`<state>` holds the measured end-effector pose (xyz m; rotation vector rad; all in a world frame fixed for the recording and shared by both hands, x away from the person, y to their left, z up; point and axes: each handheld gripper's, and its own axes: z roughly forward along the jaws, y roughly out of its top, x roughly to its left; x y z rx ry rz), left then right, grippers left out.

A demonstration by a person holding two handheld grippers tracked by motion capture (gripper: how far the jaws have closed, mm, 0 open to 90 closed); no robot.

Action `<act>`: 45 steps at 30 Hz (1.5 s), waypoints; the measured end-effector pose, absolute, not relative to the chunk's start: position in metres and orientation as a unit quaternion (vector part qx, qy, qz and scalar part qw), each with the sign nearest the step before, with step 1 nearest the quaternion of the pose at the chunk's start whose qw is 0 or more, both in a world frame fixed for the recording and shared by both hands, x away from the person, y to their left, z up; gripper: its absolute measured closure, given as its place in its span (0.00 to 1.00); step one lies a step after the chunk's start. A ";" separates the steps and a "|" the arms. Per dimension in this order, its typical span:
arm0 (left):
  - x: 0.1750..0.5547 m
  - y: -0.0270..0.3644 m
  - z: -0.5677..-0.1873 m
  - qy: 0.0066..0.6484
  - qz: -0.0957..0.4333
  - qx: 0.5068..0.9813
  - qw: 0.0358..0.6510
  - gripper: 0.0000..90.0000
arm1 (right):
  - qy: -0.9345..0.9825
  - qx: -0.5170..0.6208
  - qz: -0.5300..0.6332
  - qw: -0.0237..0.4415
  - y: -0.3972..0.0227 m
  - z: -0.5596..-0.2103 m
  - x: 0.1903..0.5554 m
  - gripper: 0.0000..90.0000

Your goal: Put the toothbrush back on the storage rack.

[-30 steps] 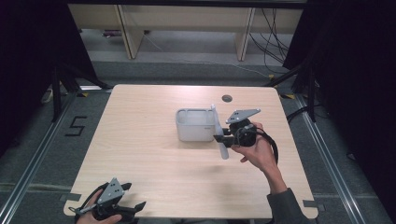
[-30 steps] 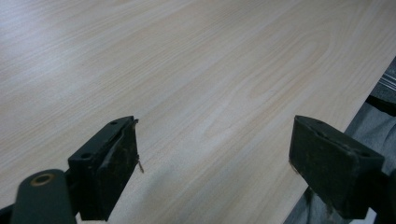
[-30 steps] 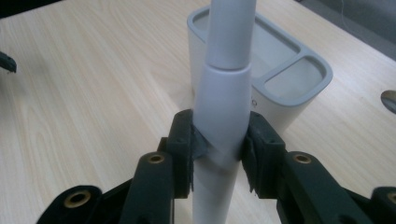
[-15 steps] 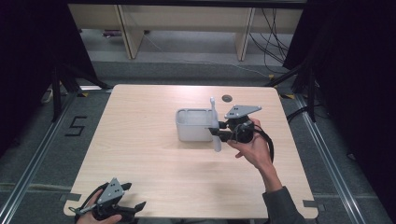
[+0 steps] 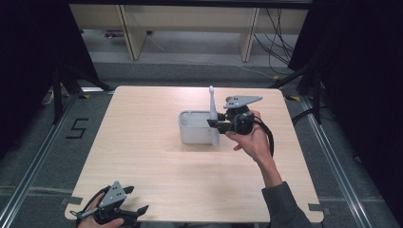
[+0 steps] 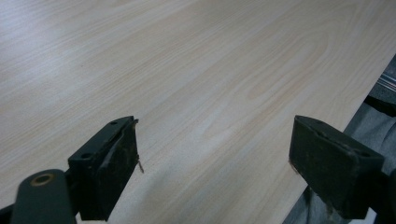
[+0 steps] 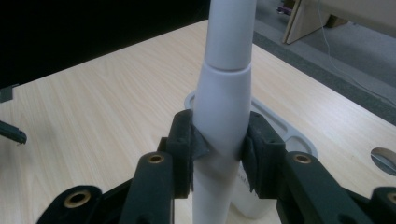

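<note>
Right gripper (image 5: pixel 215 124): jaws pinch the slim white plastic tool (image 7: pixel 223 107) at its thicker middle section, one pad on each side.
Tool axis: near upright, top end well above the jaws, lower end by the near right corner of the pale grey square plastic tub (image 5: pixel 192 127).
Tub: middle of the light wooden tabletop (image 5: pixel 142 156), just left of the right gripper.
Left gripper (image 5: pixel 138 210): near left tabletop edge, jaws spread on nothing, well apart from the tub.
Nearer hand: the right, clearly; I'd guess the tool goes down into the tub.
</note>
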<state>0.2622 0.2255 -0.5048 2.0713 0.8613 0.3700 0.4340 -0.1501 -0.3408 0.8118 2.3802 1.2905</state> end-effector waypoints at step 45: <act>0.262 0.225 -0.505 0.345 0.143 0.823 0.427 0.17 | 0.809 0.333 0.442 0.198 -0.106 -0.339 0.501 0.74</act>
